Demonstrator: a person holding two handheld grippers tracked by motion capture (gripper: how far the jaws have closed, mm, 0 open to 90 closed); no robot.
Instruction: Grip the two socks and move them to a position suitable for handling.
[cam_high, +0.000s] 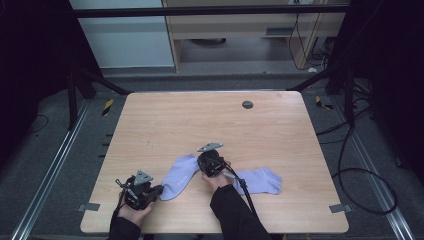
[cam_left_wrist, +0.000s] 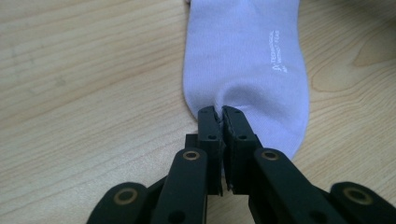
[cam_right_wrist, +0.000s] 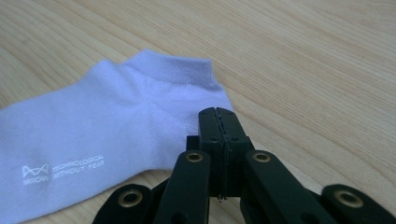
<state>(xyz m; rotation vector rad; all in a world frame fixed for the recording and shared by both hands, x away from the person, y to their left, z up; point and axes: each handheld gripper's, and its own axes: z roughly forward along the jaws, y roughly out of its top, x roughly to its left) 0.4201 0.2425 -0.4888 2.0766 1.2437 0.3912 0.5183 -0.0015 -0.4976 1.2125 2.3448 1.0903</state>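
I look down on a pale wooden table (cam_high: 210, 125) set on a grey floor, with dark frame rails at both sides and cables (cam_high: 365, 165) trailing off on the right. Near the front left of the table my left gripper (cam_high: 156, 191) sits low, its jaws pinched together on the toe end of the left lavender sock (cam_high: 181, 176); in the left gripper view the fabric puckers up into the closed tips (cam_left_wrist: 218, 116). That sock runs away from the gripper, flat on the wood. At its far end is my right gripper (cam_high: 210, 162), and in the right gripper view its jaws are fully closed, tips (cam_right_wrist: 218, 116) at the heel edge of the sock (cam_right_wrist: 93, 140); I cannot tell whether cloth is caught. To the right lies a second lavender sock (cam_high: 257, 181), flat.
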